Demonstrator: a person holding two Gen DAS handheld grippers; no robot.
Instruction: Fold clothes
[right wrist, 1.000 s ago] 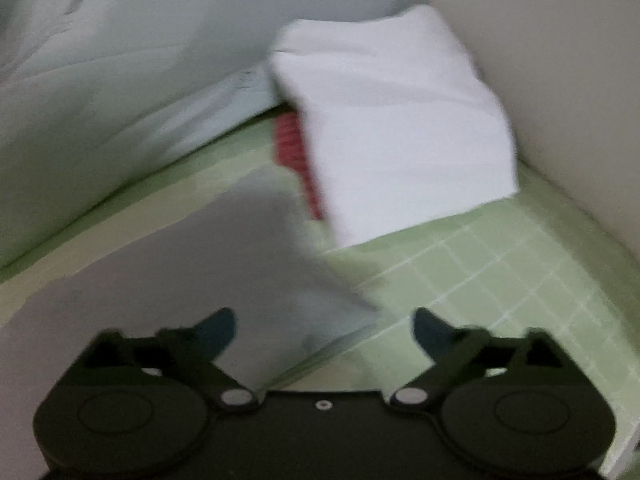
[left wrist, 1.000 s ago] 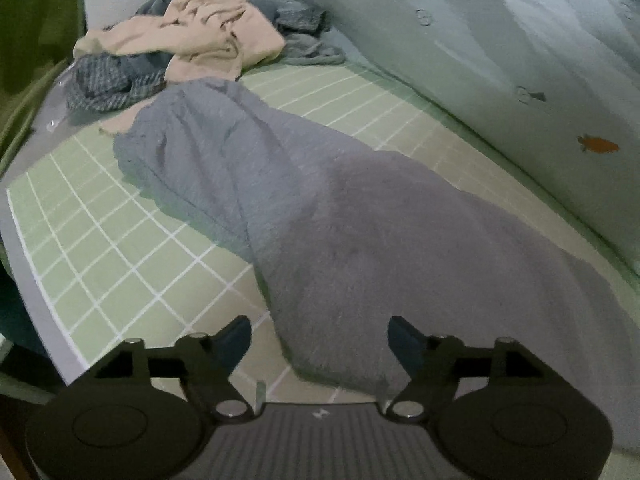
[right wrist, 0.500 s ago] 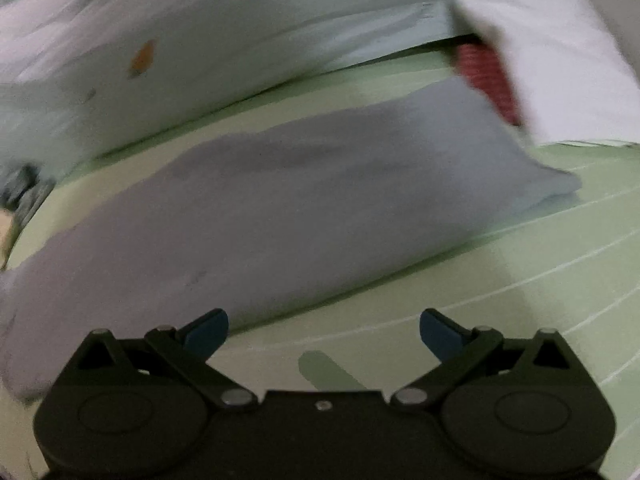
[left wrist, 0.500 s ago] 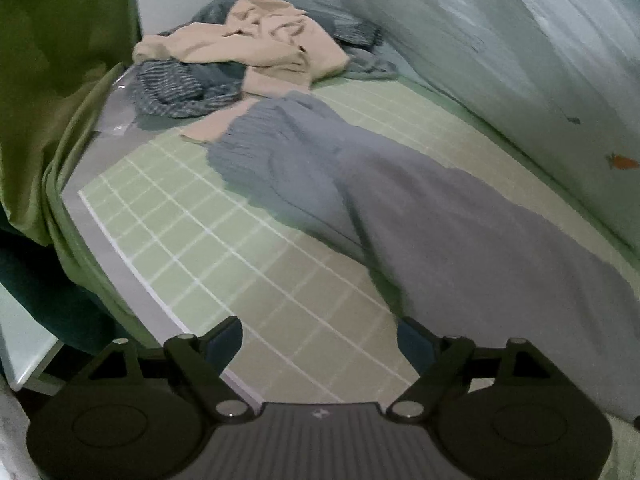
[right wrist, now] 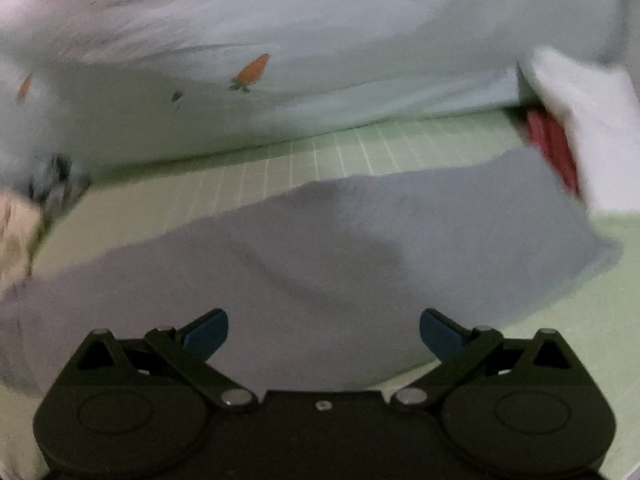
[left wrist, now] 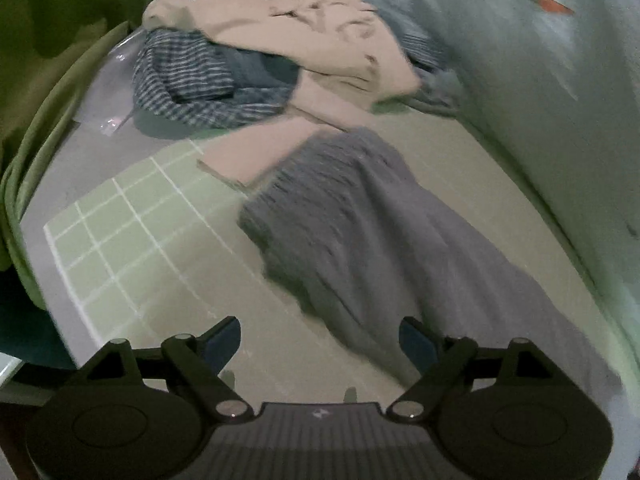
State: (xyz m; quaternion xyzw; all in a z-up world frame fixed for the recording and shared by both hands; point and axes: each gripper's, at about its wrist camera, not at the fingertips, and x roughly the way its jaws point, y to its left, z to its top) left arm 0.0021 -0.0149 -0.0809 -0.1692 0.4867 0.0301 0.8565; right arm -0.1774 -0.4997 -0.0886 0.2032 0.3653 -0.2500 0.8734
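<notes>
Progress looks partial tbh: grey garment (left wrist: 360,216) is laid out long and half-folded on the checked green bed sheet (left wrist: 120,232), nothing is gripped by either wide-open hand-held gripper, left (left wrist: 320,340) or right (right wrist: 323,330), and crumpled pile (left wrist: 280,52) is left untouched.

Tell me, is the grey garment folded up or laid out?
Laid out: the grey garment stretches long and flat across the green grid mat, not stacked.

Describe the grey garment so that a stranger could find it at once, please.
Look at the green checked mat beside the pale carrot-print bedding. The grey garment lies stretched out long and flat on that mat. Unlike the crumpled beige and striped clothes heaped at one end, it is plain grey and spread out.
</notes>
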